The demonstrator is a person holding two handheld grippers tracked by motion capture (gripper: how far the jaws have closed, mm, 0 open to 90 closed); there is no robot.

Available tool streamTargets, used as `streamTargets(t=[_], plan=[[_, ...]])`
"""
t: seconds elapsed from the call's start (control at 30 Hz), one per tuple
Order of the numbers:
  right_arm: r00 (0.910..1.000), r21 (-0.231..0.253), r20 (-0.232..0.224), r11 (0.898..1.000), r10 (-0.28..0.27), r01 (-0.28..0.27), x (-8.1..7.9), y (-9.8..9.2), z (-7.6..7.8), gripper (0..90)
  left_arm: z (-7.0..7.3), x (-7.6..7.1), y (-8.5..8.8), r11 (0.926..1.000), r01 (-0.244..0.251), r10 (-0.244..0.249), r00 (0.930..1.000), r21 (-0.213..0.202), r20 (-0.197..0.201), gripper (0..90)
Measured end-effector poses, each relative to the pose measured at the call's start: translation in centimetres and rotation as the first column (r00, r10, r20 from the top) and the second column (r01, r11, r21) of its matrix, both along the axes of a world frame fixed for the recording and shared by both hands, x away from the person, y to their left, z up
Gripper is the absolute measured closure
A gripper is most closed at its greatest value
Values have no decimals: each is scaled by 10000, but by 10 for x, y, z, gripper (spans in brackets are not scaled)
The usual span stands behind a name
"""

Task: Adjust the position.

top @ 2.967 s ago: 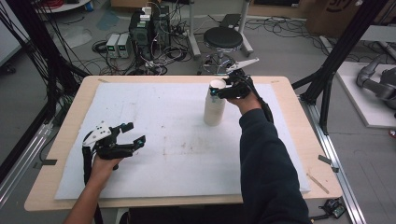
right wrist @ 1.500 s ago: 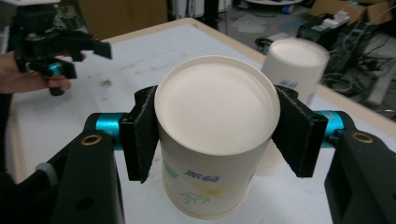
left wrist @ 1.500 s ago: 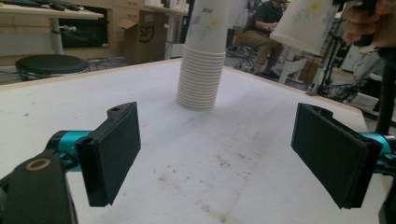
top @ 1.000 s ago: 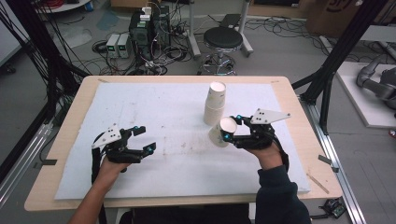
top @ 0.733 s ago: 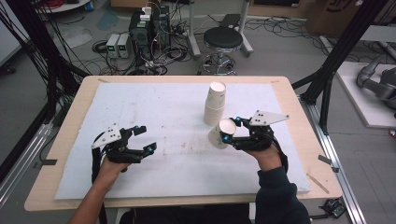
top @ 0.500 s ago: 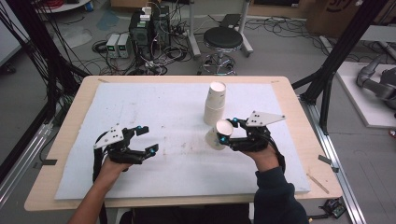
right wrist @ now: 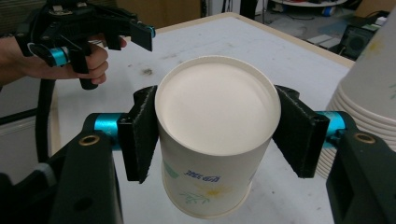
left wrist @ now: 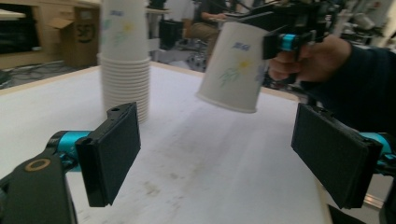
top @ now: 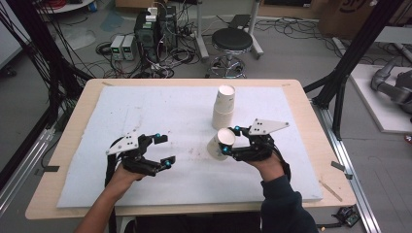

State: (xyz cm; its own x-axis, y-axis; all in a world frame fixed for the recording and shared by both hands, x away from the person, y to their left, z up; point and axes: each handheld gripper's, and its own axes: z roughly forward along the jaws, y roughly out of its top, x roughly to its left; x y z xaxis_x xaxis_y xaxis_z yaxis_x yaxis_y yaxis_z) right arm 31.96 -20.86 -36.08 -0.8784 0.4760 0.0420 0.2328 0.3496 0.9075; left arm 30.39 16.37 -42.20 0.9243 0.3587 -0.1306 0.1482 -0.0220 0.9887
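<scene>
From where I stood, the right gripper (top: 232,142) was clamped on a single paper cup (top: 219,142), its two black pads (right wrist: 140,135) pressed to opposite sides of the cup's wall just under the closed base. The cup hung upside down and tilted in the air above the white mat (top: 145,111), rim toward the table, apparently so the mouth would come down first when it was set. Seen from above it floated a little right of the table's middle, and the stack of nested cups (top: 224,107) it most likely came off stood upright at about twelve o'clock from it, close by but not touching. That stack sat toward the far edge, I judged, to leave the broad middle of the mat free for laying cups out. The left gripper (top: 162,150) waited at roughly nine o'clock from the held cup, well apart from it, jaws spread wide and gripping nothing; in its own view the gap between the pads (left wrist: 112,151) framed both the lifted cup (left wrist: 232,70) and the stack (left wrist: 123,60), which suggested it was aimed to meet the cup or help steady it. The other hand's gripper (right wrist: 81,32) showed beyond the cup's base, at about ten o'clock in the right gripper view, pointing inward. The wooden table (top: 311,126) carried nothing else near the work.
</scene>
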Motion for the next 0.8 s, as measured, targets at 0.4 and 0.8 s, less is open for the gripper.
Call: streamTargets(t=[0.4, 0.8], plan=[[9969, 192, -73, 9968, 777, -776, -5, 18, -1, 369, 6, 4, -44, 9922, 831, -867, 9956, 934, 355, 159], [9909, 276, -168, 9907, 1338, -1333, -11, 31, -3, 370, 4, 12, -69, 9819, 1397, -1459, 9885, 1281, 401, 160]])
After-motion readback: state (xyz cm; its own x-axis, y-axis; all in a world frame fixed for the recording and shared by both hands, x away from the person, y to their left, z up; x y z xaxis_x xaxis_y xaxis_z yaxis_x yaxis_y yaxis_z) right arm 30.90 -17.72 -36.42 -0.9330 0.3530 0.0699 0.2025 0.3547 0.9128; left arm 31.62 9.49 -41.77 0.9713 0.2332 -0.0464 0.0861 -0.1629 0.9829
